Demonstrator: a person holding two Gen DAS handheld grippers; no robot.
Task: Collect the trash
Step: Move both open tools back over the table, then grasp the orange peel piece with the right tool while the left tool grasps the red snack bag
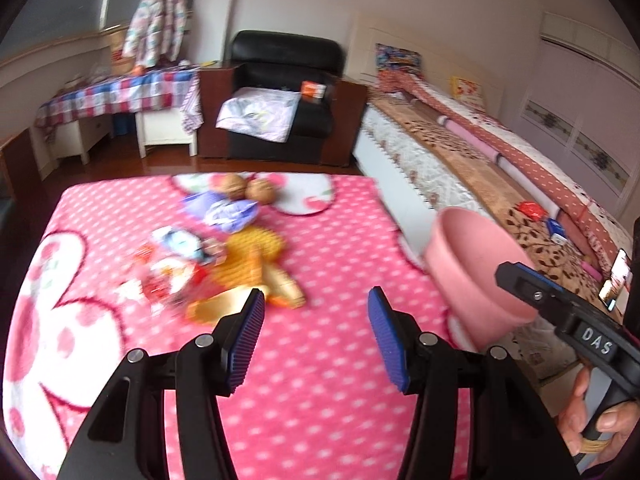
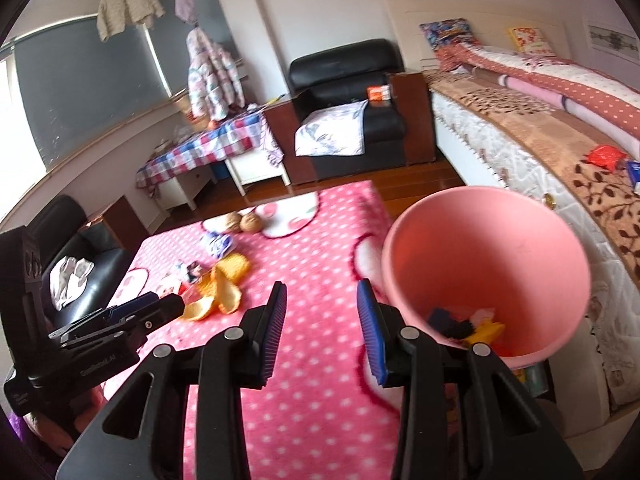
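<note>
Nearest my lens on the left side, my left gripper (image 1: 316, 316) has its blue ribbed pads spread apart with nothing between them, above the pink polka-dot blanket (image 1: 320, 380). Just beyond its left pad lie the orange peels (image 1: 248, 276), and next to them a heap of crumpled wrappers (image 1: 180, 264), a purple wrapper (image 1: 224, 212) and two walnuts (image 1: 248, 188) farther back. My right gripper (image 2: 322, 312) is likewise spread wide and empty over the blanket. The pink bin (image 2: 484, 268) stands at the blanket's right edge, just beside my right gripper's right finger, and I can see a few scraps in its bottom, dark blue, yellow and white. The bed (image 2: 540, 136) runs along the right side behind the bin.
</note>
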